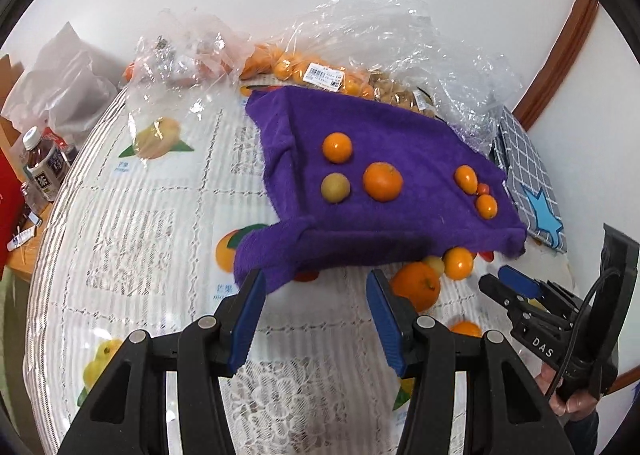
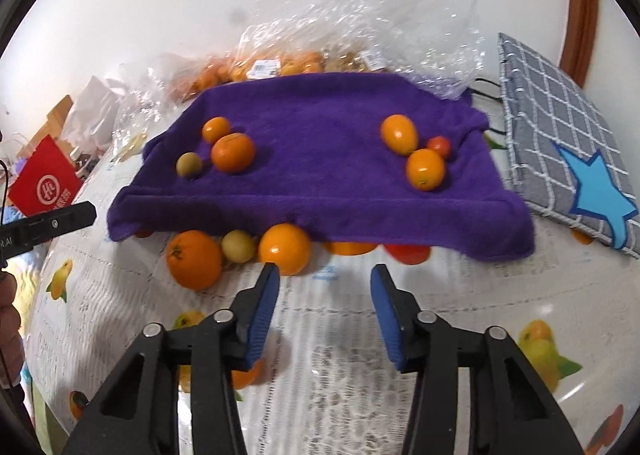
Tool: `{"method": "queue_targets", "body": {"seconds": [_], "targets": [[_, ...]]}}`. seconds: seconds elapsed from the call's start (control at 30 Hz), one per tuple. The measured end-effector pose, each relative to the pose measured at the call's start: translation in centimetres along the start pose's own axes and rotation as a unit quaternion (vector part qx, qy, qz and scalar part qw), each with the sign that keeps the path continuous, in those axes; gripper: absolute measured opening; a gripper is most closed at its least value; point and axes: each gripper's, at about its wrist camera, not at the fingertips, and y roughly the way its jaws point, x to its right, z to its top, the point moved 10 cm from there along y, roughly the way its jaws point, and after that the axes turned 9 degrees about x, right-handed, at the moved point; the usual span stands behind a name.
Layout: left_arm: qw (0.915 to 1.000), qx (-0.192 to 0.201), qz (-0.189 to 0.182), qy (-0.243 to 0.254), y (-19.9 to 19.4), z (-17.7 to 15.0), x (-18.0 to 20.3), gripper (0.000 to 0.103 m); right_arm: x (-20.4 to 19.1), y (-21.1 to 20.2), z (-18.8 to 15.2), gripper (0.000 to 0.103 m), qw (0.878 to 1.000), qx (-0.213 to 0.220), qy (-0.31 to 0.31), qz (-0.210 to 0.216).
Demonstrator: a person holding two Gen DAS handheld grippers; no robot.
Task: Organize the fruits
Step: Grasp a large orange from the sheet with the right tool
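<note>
Fuzzy purple towel point(image 2: 320, 159) under round glossy oranges point(image 2: 233, 153), crinkled plastic bags point(image 2: 360, 7), both tongs parted, empty.

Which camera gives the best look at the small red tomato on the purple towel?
The right wrist view. There the tomato sits clear on the towel, tucked behind two oranges with most of its surface visible. In the left wrist view the tomato is only a small red sliver wedged between the same two oranges.
</note>
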Motion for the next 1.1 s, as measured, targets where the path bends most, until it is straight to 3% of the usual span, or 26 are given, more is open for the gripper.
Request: {"method": "queue_targets", "body": {"seconds": [0.5, 0.6, 0.83, 1.1], "targets": [[0.9996, -0.024, 0.014, -0.006, 0.7, -2.0, -2.0, 0.050, -2.6, 4.2, 0.1, 0.042, 0.999, -0.015, -0.018, 0.044], [0.9995, -0.028, 0.015, -0.005, 0.9, -2.1, -1.8, 0.050, -2.9, 4.6, 0.2, 0.035, 0.998, -0.017, -0.015, 0.054], [0.9993, -0.038, -0.005, 0.000, 1.8, -2.2, -0.5, 0.050, -2.3, 3.0, 0.7, 0.035, 0.999, -0.004, -0.013, 0.051], [0.9987, -0.042, -0.029, 0.005, 3.0, -1.9, 1.9, 0.050, 1.9, -0.2, 0.3, 0.035, 1.000, 0.007, -0.007, 0.006]]}}
